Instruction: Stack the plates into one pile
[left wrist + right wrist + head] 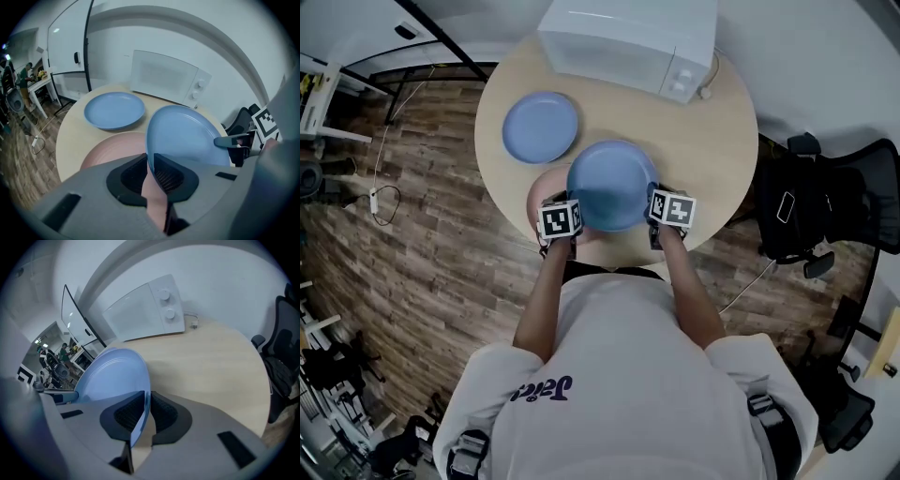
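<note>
A blue plate (612,184) hangs above the round table's near edge, held by both grippers at opposite rims. My left gripper (570,208) is shut on its left rim, and the plate (185,133) rises from between its jaws. My right gripper (654,206) is shut on the right rim, with the plate (115,376) tilted up to the left. Under the lifted plate lies a pink plate (546,192), partly hidden; it shows below the blue one in the left gripper view (115,147). A second blue plate (541,127) rests flat on the table farther back left (115,110).
A white microwave (628,42) stands at the table's (712,141) far side, its cable trailing to the right. A black office chair (830,202) is at the right of the table. Wooden floor with cables and furniture lies to the left.
</note>
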Demonstrator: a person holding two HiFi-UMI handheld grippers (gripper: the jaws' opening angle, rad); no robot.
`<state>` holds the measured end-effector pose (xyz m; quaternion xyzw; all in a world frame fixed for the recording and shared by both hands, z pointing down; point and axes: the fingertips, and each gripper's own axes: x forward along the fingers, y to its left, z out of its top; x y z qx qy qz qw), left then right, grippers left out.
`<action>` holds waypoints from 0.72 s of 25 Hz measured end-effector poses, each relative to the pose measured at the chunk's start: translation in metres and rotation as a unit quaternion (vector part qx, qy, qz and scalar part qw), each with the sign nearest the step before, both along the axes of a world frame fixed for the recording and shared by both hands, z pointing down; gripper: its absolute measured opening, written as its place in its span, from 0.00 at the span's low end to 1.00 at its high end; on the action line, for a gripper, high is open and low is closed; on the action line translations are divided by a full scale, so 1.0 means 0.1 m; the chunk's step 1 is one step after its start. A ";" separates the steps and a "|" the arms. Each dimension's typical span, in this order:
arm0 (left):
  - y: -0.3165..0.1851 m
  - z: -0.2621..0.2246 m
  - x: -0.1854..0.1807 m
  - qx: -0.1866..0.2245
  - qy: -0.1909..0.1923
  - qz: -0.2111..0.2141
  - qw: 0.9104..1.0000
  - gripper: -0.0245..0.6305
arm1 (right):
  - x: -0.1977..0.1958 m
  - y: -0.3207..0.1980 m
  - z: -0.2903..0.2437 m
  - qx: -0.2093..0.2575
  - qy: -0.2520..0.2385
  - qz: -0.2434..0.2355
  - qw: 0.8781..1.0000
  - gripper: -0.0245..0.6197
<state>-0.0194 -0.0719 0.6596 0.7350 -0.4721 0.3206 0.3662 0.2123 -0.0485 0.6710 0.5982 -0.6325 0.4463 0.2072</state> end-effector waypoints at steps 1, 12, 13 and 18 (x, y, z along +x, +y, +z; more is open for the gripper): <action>0.03 -0.01 -0.10 0.003 -0.003 -0.011 1.000 0.12 | -0.09 -0.01 0.00 -0.001 0.000 -0.011 1.000 0.11; 0.44 0.18 -0.95 -0.008 -0.022 -0.100 0.995 0.12 | -0.96 -0.01 0.12 -0.015 0.008 -0.113 0.993 0.11; 0.47 0.19 -1.00 -0.007 -0.024 -0.105 0.994 0.12 | -1.01 0.00 0.13 -0.017 0.010 -0.120 0.993 0.11; 0.53 0.23 -1.23 0.000 -0.035 -0.126 0.991 0.12 | -1.25 0.00 0.18 -0.024 0.026 -0.150 0.988 0.11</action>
